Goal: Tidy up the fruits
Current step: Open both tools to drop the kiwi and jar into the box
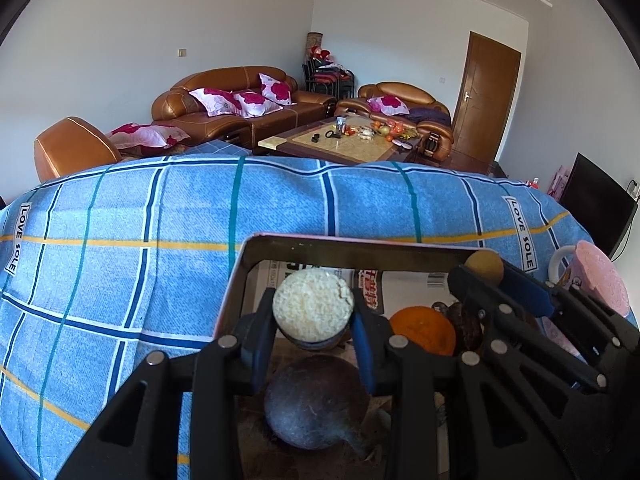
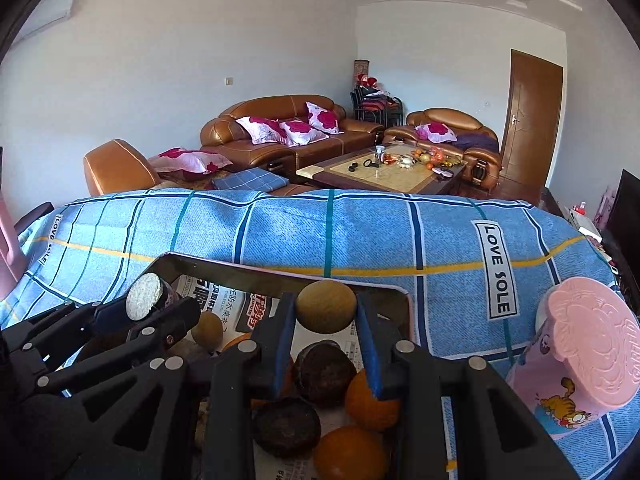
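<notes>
Reading "LOVE SOLE" — tablecloth [image 2: 360, 236] label [image 2: 496, 268]

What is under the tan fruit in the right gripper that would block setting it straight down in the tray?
The right gripper holds the tan fruit over the tray, and right beneath it lie a dark brown fruit and an orange. Bare newspaper lining shows further back.

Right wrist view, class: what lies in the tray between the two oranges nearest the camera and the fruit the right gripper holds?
A dark brown round fruit lies there, below the tan fruit clamped in the right gripper, beyond the oranges.
</notes>
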{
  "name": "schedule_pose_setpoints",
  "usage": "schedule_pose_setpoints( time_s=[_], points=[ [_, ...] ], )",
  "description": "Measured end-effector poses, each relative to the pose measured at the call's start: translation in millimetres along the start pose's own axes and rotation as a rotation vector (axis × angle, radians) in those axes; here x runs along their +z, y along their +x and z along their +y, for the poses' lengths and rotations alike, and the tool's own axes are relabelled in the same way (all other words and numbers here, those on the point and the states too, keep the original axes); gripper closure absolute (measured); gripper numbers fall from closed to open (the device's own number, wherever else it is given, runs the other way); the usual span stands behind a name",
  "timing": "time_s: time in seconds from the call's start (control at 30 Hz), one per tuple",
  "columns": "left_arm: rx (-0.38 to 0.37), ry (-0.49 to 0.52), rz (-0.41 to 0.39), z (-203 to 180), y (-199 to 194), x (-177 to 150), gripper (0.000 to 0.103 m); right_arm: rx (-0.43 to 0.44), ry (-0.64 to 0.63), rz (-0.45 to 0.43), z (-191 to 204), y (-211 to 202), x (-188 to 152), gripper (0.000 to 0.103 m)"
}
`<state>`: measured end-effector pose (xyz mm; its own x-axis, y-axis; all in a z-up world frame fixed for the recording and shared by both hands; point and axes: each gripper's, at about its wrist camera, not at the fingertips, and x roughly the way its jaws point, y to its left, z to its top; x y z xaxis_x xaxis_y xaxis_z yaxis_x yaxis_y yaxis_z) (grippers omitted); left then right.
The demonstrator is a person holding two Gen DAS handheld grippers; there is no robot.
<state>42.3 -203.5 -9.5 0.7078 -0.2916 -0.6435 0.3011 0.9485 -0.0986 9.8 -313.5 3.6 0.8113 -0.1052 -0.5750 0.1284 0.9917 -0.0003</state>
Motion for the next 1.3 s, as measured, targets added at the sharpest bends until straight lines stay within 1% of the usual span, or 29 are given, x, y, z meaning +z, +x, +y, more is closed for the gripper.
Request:
schedule_pose_setpoints(
  time_s=[0.2, 0.33, 0.43, 0.5, 0.53, 0.6, 0.73, 0.77, 0.8, 0.83, 0.87, 0.9, 0.93, 0.97, 1.0, 1.03, 1.1, 1.17, 1.23, 1.3],
  points=[
    [0.011, -0.008, 0.034, 1.5, 6.4, -0.8, 0.067, 0.047, -0.004, 0.026, 2.3, 3.7, -1.3, 0.070],
    [0.027, -0.002, 0.032, -1.9, 6.7, -1.9, 0.066, 0.071, 0.039, 0.050, -3.8, 6.9, -3.0, 0.066],
    [0.029, -0.006, 0.021, -0.3, 4.1, -2.4, 0.064, 0.088, 0.057, 0.032, -7.0, 4.5, -4.5, 0.063],
    [0.037, -0.008, 0.007, 0.2, 0.9, -2.8, 0.059, 0.082, 0.064, 0.018, -8.3, 1.6, -4.9, 0.060],
    [0.033, -0.009, 0.005, 0.4, -0.5, -3.1, 0.058, 0.081, 0.069, 0.011, -9.5, -0.3, -5.4, 0.060],
    [0.026, -0.007, 0.006, 0.9, -2.2, -3.5, 0.053, 0.079, 0.082, -0.005, -11.5, -3.7, -6.3, 0.060],
    [0.024, -0.002, -0.003, -0.5, -6.7, -4.9, 0.048, 0.062, 0.114, -0.026, -18.0, -7.1, -6.8, 0.058],
    [0.031, -0.001, -0.010, 0.4, -8.8, -4.8, 0.044, 0.062, 0.123, -0.032, -19.7, -8.0, -7.0, 0.058],
    [0.047, -0.002, -0.018, 1.1, -10.9, -5.0, 0.038, 0.061, 0.131, -0.038, -21.5, -9.1, -7.0, 0.057],
    [0.034, -0.005, -0.022, 2.4, -12.8, -5.3, 0.037, 0.055, 0.139, -0.048, -23.3, -10.8, -7.0, 0.055],
    [0.017, -0.007, -0.023, 2.9, -14.3, -5.9, 0.031, 0.047, 0.149, -0.060, -25.2, -12.7, -7.3, 0.054],
    [-0.002, -0.006, -0.029, 2.8, -16.8, -7.0, 0.024, 0.044, 0.160, -0.077, -27.4, -16.5, -8.1, 0.049],
    [-0.016, -0.001, -0.040, 1.5, -20.2, -8.4, 0.021, 0.046, 0.169, -0.099, -29.2, -19.7, -8.3, 0.037],
    [-0.018, 0.010, -0.057, -0.5, -24.6, -10.1, 0.015, 0.047, 0.175, -0.121, -30.1, -23.4, -8.5, 0.030],
    [0.003, 0.028, -0.081, -3.7, -29.6, -11.4, 0.006, 0.045, 0.176, -0.147, -29.8, -27.8, -8.9, 0.023],
    [0.039, 0.051, -0.113, -6.9, -35.1, -12.6, 0.000, 0.042, 0.170, -0.171, -28.3, -32.0, -8.9, 0.023],
    [0.097, 0.099, -0.172, -13.0, -44.3, -13.1, 0.000, 0.022, 0.143, -0.195, -22.1, -36.8, -8.8, 0.023],
    [0.097, 0.117, -0.185, -13.3, -47.2, -14.2, 0.000, 0.006, 0.125, -0.203, -18.0, -39.1, -9.3, 0.022],
    [0.098, 0.102, -0.189, -8.5, -49.6, -13.9, 0.000, -0.008, 0.116, -0.223, -16.5, -43.5, -10.3, 0.022],
    [0.111, 0.069, -0.210, -0.5, -55.3, -14.4, 0.000, -0.027, 0.113, -0.251, -15.2, -48.9, -12.1, 0.022]
  ],
)
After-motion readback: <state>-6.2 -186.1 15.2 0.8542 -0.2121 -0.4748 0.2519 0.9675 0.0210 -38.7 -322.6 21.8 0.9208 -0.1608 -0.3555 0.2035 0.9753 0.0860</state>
